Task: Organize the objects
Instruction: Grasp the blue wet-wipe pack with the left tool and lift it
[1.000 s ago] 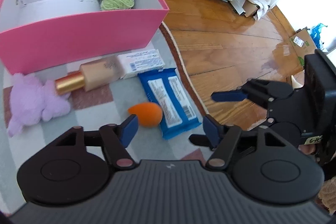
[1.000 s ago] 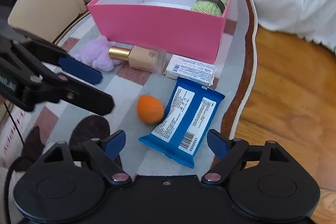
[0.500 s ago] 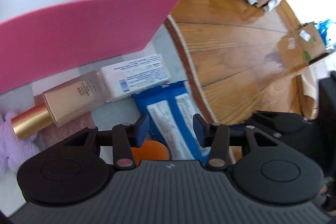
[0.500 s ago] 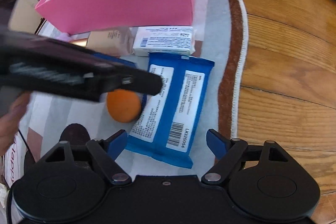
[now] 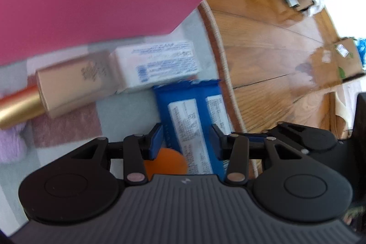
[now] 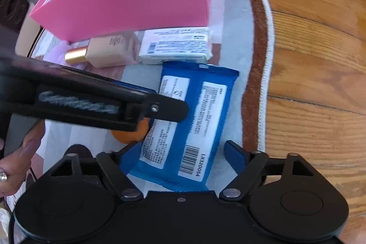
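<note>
The pink box (image 6: 128, 1) stands on the rug (image 6: 235, 43). In front of it lie four things not yet put away: a foundation bottle (image 6: 107, 51), a white packet (image 6: 176, 45), a blue wipes pack (image 6: 194, 111) and an orange sponge (image 6: 130, 133). Most work seems left. The left gripper (image 5: 186, 141) is half open and holds nothing, low over the blue pack. The right gripper (image 6: 171, 156) is wide open, empty, astride its near end.
</note>
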